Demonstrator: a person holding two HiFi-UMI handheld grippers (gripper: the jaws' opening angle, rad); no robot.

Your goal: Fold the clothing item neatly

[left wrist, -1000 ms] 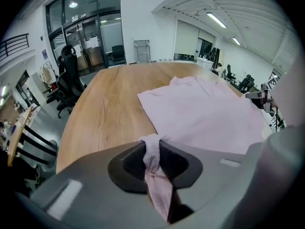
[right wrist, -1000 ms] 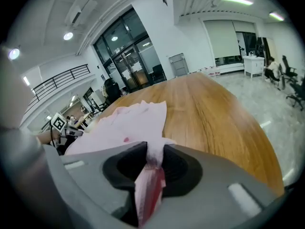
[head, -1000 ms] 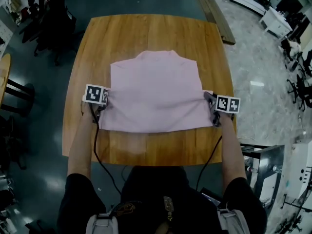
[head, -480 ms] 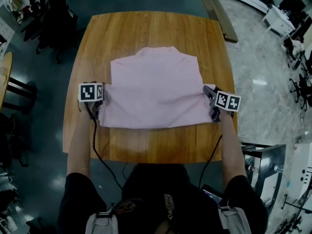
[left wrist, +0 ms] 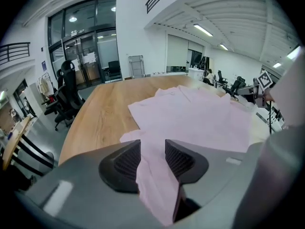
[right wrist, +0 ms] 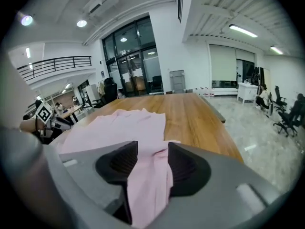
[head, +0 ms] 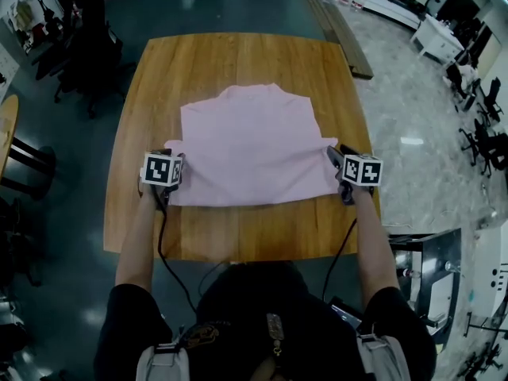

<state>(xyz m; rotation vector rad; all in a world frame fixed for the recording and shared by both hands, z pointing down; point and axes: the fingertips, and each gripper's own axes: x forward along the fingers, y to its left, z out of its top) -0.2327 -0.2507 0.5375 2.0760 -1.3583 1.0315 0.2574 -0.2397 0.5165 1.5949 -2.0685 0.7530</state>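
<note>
A pink shirt [head: 250, 145] lies flat on the wooden table [head: 238, 54], collar away from me, and shows again in the left gripper view [left wrist: 200, 118] and the right gripper view [right wrist: 119, 128]. My left gripper [head: 176, 173] is at its near left corner, my right gripper [head: 337, 167] at its near right corner. Both pairs of jaws have just been opening and then eased in slightly. A loose strip of pink cloth runs between the left jaws [left wrist: 152, 159] and between the right jaws [right wrist: 152, 163]. Both stand wide, and the pads do not clamp it.
Bare wood rings the shirt on all sides. Office chairs [head: 87, 46] stand on the floor to the left, a round stool [head: 16, 153] beside them. A long bench [head: 337, 22] lies past the far right corner, and a metal cart [head: 429, 284] sits at my right.
Both grippers have shifted a little toward me, from the shirt's sides to its near corners. The shirt lies where it was on the table.
</note>
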